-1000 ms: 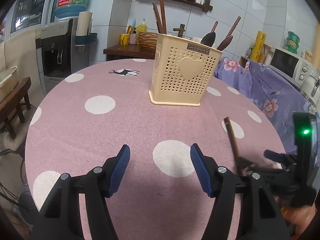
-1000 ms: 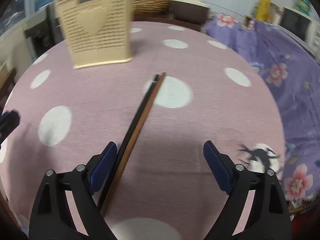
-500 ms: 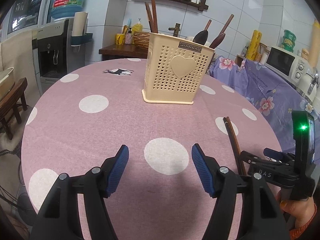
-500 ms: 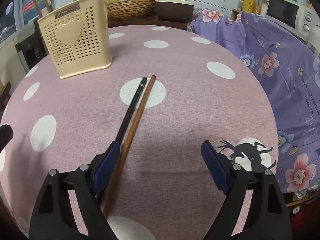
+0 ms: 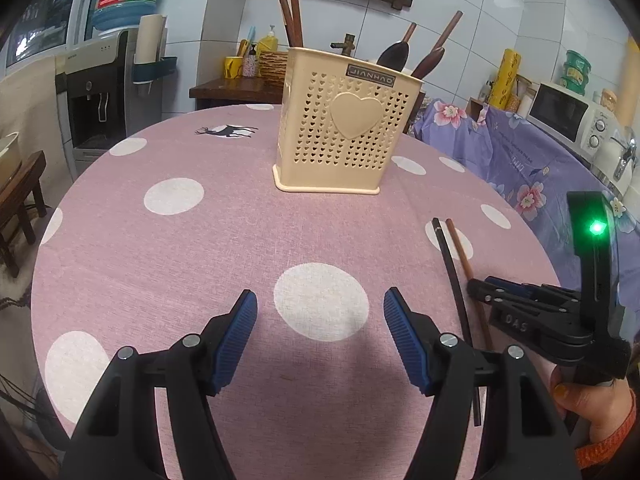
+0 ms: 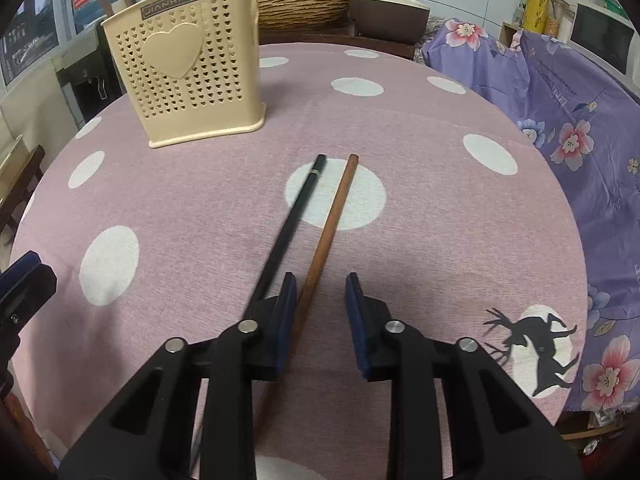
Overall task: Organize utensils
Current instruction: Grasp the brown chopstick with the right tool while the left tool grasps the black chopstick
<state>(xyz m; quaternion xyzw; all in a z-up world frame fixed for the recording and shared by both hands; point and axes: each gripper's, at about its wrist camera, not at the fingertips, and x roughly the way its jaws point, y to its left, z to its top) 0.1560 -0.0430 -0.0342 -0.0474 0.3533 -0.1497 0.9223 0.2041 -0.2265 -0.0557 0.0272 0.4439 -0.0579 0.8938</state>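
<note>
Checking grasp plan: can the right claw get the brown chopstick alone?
Probably yes. The brown chopstick lies between the right claw pads, while the black chopstick passes outside its left pad, and nothing sits above either one.

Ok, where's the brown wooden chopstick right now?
In the right wrist view the brown wooden chopstick lies on the pink polka-dot tablecloth, between the right gripper's open fingers, against the left pad, with the black chopstick just outside.
</note>
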